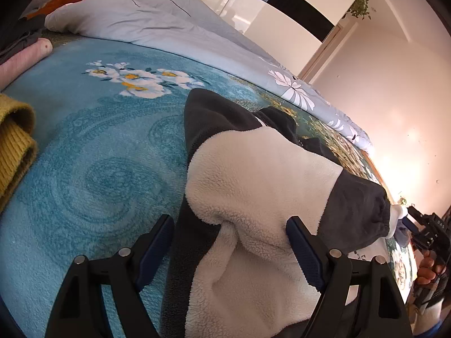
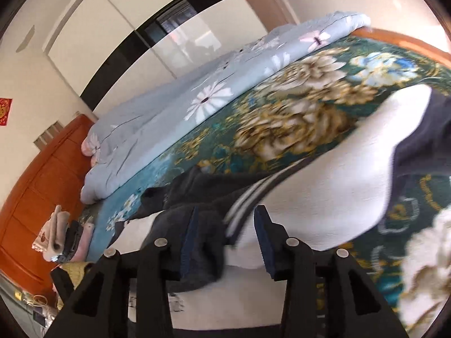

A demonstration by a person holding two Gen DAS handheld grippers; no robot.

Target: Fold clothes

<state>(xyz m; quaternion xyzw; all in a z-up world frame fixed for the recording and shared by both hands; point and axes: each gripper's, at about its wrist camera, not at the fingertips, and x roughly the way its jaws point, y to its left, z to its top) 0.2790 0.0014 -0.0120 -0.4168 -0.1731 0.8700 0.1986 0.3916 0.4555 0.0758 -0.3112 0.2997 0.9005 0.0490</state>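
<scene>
A dark grey garment with cream fleece lining [image 1: 262,174] lies on the teal floral blanket [image 1: 93,146], partly turned over so the lining shows. My left gripper [image 1: 229,249] is open, its jaws on either side of a fold of the fleece. In the right wrist view the same garment [image 2: 324,174] shows white stripes on dark cloth. My right gripper [image 2: 225,239] is open with a bunch of the dark cloth [image 2: 205,242] between its jaws. The right gripper also shows at the far right of the left wrist view [image 1: 425,228].
A grey-blue flowered duvet [image 1: 157,25] is heaped along the far side of the bed. A mustard knit garment [image 1: 14,146] lies at the left, pink rolled cloth [image 1: 25,56] beyond it. An orange headboard [image 2: 36,188] and folded clothes [image 2: 53,233] are at the left.
</scene>
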